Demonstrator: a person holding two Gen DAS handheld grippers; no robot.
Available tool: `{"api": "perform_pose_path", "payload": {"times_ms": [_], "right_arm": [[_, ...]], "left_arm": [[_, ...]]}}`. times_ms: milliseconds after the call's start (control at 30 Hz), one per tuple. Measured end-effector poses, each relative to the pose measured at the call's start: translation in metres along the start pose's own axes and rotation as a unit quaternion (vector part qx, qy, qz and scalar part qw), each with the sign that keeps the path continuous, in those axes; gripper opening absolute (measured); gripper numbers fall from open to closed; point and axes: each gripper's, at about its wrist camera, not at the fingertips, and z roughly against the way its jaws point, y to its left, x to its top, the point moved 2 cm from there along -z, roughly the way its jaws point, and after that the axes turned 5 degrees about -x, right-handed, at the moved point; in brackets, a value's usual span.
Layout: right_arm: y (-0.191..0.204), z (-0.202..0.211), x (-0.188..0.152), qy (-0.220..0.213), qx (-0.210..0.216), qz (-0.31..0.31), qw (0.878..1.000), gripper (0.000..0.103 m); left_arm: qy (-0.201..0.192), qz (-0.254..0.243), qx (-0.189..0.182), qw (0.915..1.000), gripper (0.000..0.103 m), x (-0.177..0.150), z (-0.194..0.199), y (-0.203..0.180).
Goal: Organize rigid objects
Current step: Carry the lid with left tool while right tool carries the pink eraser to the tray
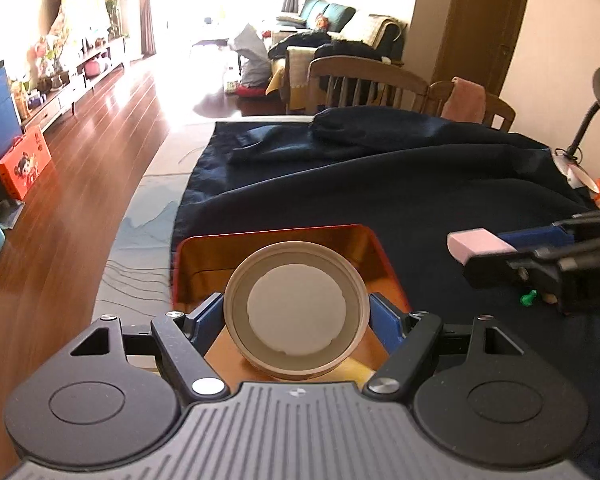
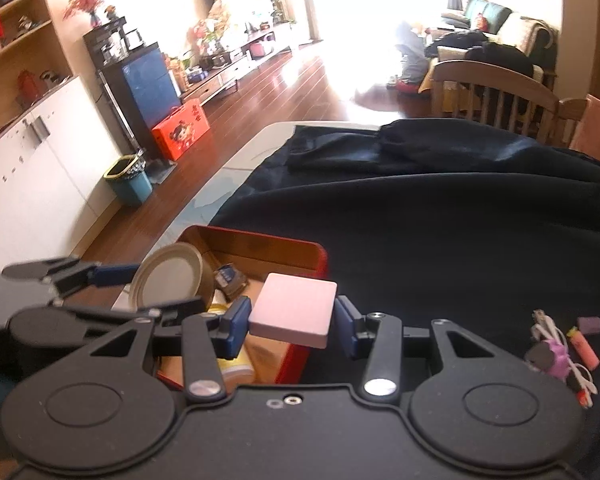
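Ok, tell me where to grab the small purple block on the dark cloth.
Probably from above, pinching across the shorter width of the purple block: it lies flat on the dark cloth, and the orange marker close beside it crowds a low sideways approach.

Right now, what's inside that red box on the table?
In the red box a dark blue packet and a yellow container show. The round lid and pink block, each clamped in jaws, cover the rest.
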Motion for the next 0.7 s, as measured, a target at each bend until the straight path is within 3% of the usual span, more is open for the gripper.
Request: {"api": "perform_pose_path", "payload": {"times_ms": [233,500,700], "right_arm": [[0.023,-0.033,-0.001,0.014,-0.002,0.047,0.999,0.045],[0.052,-0.064,-0.001,0.016,-0.013,0.146,0.989,0.044],[0.061,-0.084,-0.004,0.027,-0.018,0.172,0.985,0.044]], "left_arm": [[0.024,0.01,0.006,0.9996,0.077,0.011,-0.025,0.033],[0.057,-0.003,0.004,0.9984,0.077,0.024,-0.061,0.042],[0.077,-0.007,0.001,0.997,0.077,0.023,-0.076,0.047]]}}
